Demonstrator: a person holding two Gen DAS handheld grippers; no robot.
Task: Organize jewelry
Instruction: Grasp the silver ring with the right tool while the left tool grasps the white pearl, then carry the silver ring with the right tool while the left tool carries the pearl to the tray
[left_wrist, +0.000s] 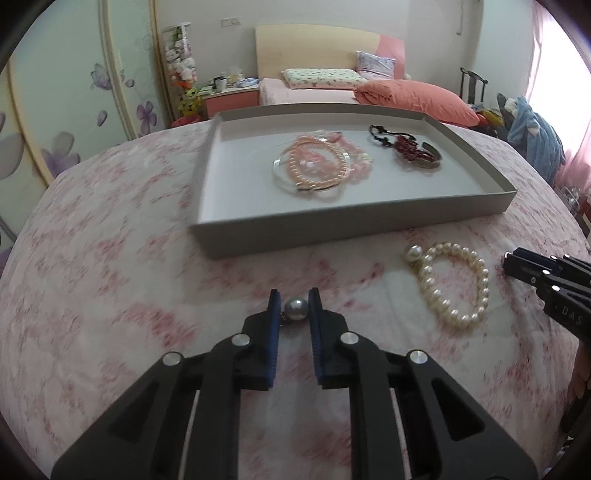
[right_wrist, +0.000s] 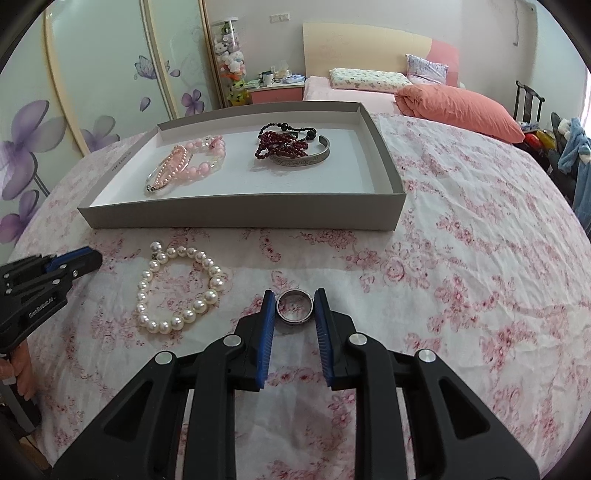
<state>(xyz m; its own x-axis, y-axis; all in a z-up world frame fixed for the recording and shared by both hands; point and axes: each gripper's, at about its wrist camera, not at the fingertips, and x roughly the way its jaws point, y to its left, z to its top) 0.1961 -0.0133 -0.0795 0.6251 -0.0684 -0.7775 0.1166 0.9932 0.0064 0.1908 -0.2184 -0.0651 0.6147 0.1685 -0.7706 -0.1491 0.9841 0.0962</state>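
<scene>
My left gripper (left_wrist: 294, 297) is shut on a grey pearl (left_wrist: 296, 308) with a small dark fitting, just above the floral bedcover. My right gripper (right_wrist: 294, 295) is shut on a silver ring (right_wrist: 294, 308), its blue pads against both sides. A white pearl bracelet (left_wrist: 454, 288) (right_wrist: 181, 288) lies on the cover between the two grippers, with a single large pearl (left_wrist: 413, 253) (right_wrist: 157, 247) at its far end. The grey tray (left_wrist: 351, 225) (right_wrist: 240, 218) behind holds pink bead bracelets (left_wrist: 317, 166) (right_wrist: 184, 166) and dark red beads with a metal cuff (left_wrist: 415, 151) (right_wrist: 291, 149).
The right gripper (left_wrist: 517, 262) shows at the right edge of the left wrist view, and the left gripper (right_wrist: 85, 260) at the left edge of the right wrist view. A bed with an orange duvet (right_wrist: 458, 107) stands behind, and a flowered wardrobe (right_wrist: 74, 110) at the left.
</scene>
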